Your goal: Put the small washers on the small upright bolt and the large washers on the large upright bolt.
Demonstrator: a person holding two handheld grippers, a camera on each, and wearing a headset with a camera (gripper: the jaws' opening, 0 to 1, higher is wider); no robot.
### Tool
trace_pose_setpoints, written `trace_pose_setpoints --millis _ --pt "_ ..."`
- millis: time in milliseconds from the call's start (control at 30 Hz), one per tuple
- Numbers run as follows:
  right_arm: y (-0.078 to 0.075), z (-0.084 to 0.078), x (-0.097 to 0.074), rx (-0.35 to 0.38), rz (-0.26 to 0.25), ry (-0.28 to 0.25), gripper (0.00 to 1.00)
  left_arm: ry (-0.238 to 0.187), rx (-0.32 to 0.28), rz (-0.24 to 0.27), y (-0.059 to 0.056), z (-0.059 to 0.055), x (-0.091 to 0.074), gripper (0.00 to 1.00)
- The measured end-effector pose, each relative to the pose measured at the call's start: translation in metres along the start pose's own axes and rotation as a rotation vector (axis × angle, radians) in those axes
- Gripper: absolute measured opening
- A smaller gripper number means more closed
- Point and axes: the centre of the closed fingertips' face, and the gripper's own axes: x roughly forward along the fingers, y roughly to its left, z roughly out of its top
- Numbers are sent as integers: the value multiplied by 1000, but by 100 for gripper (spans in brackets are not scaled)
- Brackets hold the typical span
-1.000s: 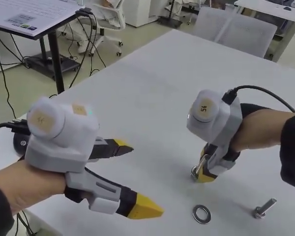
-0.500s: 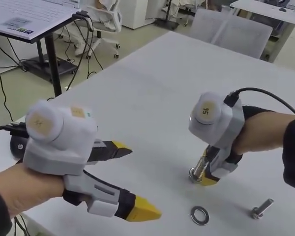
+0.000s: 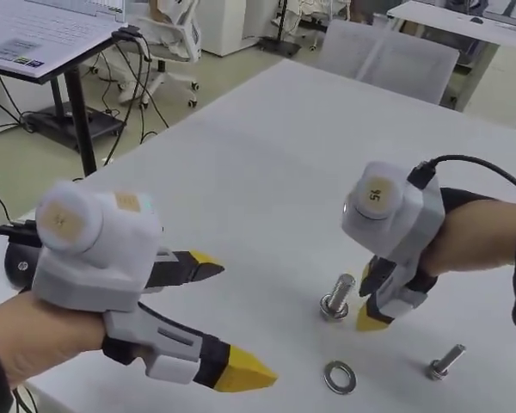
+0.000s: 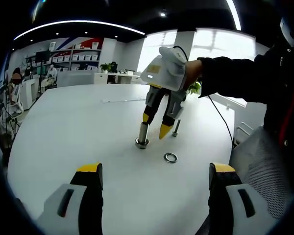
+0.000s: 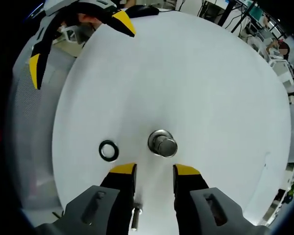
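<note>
White workbench (image 3: 267, 155), my right gripper (image 3: 370, 314) just beside the large upright bolt (image 3: 336, 297), jaws slightly parted, empty, my left gripper (image 3: 232, 320) wide open, washer (image 3: 339, 377) and small bolt (image 3: 443, 363) lying nearby

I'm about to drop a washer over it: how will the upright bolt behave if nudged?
The upright bolt stands free on its head, tall over a narrow base, so a knock near the top would probably tip it. It looks like metal, likely stiff and heavy for its size, which should resist light touches. Toppled, its round shank might roll.
</note>
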Motion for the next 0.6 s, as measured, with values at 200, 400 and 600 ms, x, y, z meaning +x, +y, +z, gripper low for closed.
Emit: trace_pose_setpoints --millis 200,400,600 --pt "15 -3 -3 1 1 -8 31 -2 7 1 -1 3 -1 90" --pt "30 -6 -5 1 1 -11 31 -6 15 3 -4 5 -2 90" --pt "46 -3 -2 1 15 -21 31 -12 24 6 -6 9 -5 90"
